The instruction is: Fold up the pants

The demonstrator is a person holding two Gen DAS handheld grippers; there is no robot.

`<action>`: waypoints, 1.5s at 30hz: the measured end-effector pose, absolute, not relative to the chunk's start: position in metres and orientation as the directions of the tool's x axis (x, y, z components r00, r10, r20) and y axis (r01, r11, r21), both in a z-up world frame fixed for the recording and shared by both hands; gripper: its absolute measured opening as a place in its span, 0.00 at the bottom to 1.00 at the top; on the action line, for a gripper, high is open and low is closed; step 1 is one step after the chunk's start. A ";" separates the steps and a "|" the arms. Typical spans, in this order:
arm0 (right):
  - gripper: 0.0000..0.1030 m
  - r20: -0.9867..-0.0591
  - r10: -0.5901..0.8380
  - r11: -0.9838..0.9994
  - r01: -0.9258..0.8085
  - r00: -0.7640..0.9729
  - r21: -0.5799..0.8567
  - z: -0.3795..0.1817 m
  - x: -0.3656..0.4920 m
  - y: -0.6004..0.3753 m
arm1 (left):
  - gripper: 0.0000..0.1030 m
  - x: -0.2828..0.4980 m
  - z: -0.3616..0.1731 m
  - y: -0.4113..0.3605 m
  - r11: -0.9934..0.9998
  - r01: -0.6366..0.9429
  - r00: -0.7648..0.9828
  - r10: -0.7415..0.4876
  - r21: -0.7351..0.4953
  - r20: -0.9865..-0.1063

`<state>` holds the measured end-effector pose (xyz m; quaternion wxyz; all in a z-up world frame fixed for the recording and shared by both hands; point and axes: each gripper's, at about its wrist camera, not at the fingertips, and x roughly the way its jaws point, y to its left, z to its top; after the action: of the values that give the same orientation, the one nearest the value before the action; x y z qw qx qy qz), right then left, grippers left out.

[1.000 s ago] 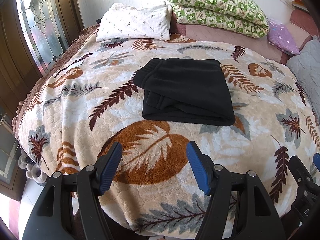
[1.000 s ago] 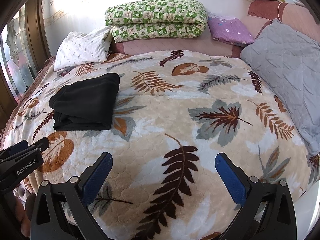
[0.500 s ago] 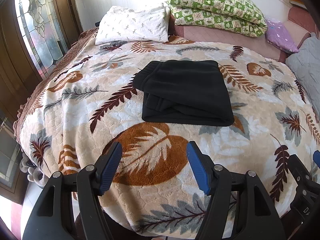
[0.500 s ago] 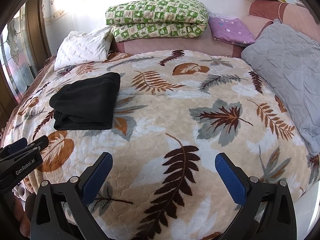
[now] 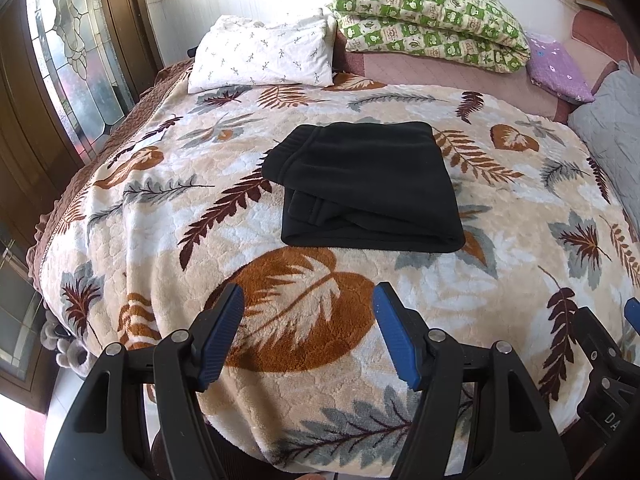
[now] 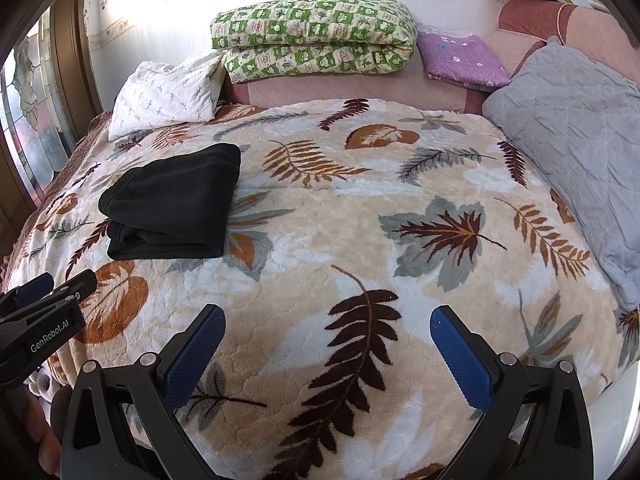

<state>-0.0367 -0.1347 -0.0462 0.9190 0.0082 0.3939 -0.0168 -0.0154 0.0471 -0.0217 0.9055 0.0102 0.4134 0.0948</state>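
The black fleece pants [image 5: 368, 184], folded into a compact rectangle with the layered edges showing on the near side, lie on the cream leaf-patterned plush blanket [image 5: 280, 312] covering the bed, toward its left half. The fold looks finished; the risk I see is a careless nudge, since the soft top layers could slide and splay open. The left claw [image 5: 308, 332] hangs partly open, holding nothing, short of the pants. The right claw [image 6: 326, 354] gapes wider over bare blanket, also empty.
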 end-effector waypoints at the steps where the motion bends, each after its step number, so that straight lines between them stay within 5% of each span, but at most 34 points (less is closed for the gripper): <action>1: 1.00 -0.723 -0.025 0.999 0.038 0.690 0.002 -0.046 -0.037 -0.135 | 0.64 -0.015 -0.022 0.047 0.982 -0.163 0.641 0.180 0.097 -0.746; 45: 1.00 -0.727 -0.026 0.999 0.034 0.687 -0.003 -0.048 -0.036 -0.134 | 0.64 -0.016 -0.020 0.047 0.986 -0.146 0.644 0.156 0.080 -0.749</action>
<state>-0.0357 -0.1343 -0.0484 0.9183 0.0053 0.3955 -0.0164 -0.0161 0.0467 -0.0204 0.9067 0.0059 0.4135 0.0832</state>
